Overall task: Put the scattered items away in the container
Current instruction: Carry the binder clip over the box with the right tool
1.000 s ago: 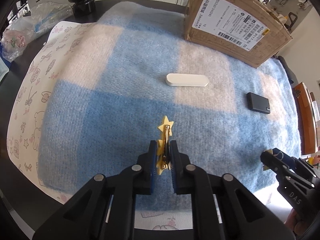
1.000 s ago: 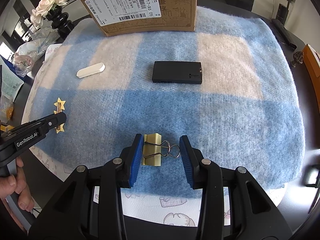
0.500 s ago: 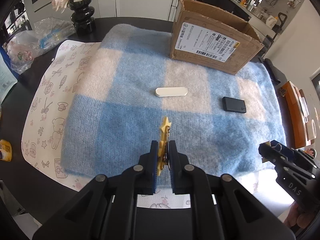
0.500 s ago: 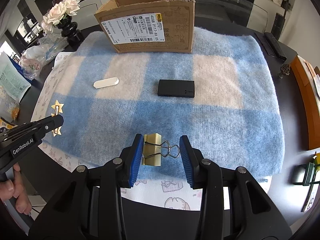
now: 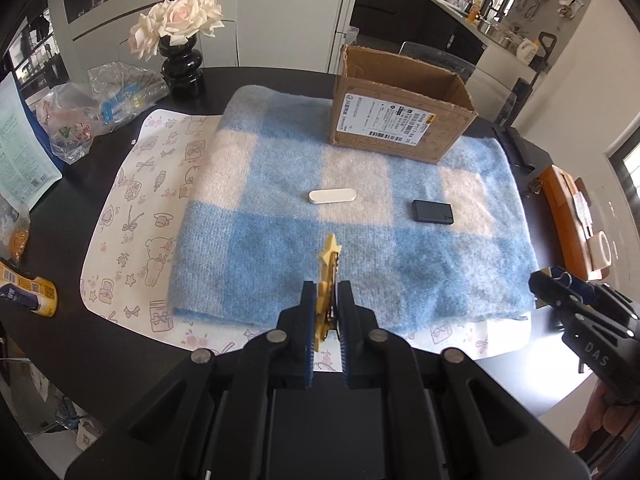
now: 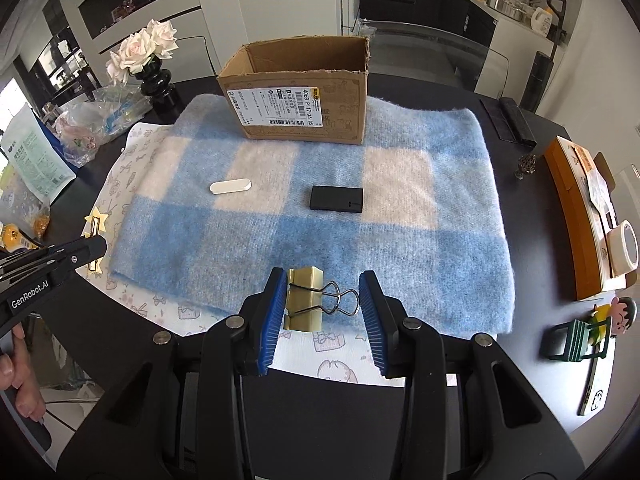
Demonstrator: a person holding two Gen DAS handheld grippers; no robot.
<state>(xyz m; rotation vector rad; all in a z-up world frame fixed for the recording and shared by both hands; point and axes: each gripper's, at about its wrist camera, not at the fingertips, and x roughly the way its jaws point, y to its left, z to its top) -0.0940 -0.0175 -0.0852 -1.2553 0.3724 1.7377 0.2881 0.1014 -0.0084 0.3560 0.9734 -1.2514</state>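
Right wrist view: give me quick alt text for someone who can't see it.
The right gripper holds a gold binder clip above the near edge of a blue-and-white checked blanket. On the blanket lie a white oval case and a black case, with an open cardboard box behind them. At left, the left gripper holds a yellow star clip.

An open cardboard box (image 6: pixel 298 108) with a shipping label stands upright at the blanket's (image 6: pixel 460 264) far edge. A white oblong bar (image 6: pixel 230 186) and a flat black case (image 6: pixel 337 198) lie flat mid-blanket, well apart. A yellow star clip (image 5: pixel 329 272) is pinched on edge in the left hand-held gripper (image 5: pixel 327 312). A gold binder clip (image 6: pixel 306 298), wire handles pointing right, sits between the right hand-held gripper's (image 6: pixel 323 304) pads.
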